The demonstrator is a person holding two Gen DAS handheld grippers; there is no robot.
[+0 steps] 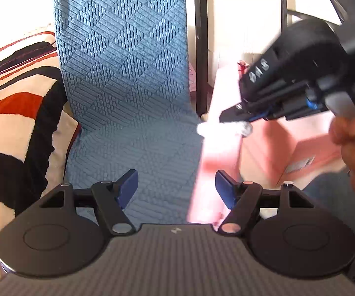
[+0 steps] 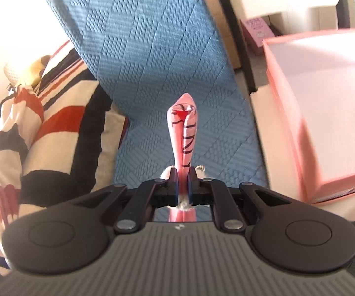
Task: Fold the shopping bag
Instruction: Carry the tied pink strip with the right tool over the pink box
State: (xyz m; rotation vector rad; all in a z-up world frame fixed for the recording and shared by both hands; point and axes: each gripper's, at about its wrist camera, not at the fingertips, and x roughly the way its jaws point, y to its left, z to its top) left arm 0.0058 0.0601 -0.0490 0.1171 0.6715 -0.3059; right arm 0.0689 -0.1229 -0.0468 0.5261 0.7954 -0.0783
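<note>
Fingers on the right gripper (image 2: 183, 188) are pinched tight on the pink bag (image 2: 183, 133), edge-on in the right wrist view, with black and red print on it and a bit of white cord (image 2: 200, 169) at the pads. It hangs over the blue mat (image 2: 140, 61). Left gripper (image 1: 176, 188) is wide open with nothing clamped, though the bag's pink panel (image 1: 210, 157) sits just inside its right finger (image 1: 224, 188). Striped blanket (image 1: 17, 113) lies left of the mat, pink box (image 2: 320, 103) on the right.
</note>
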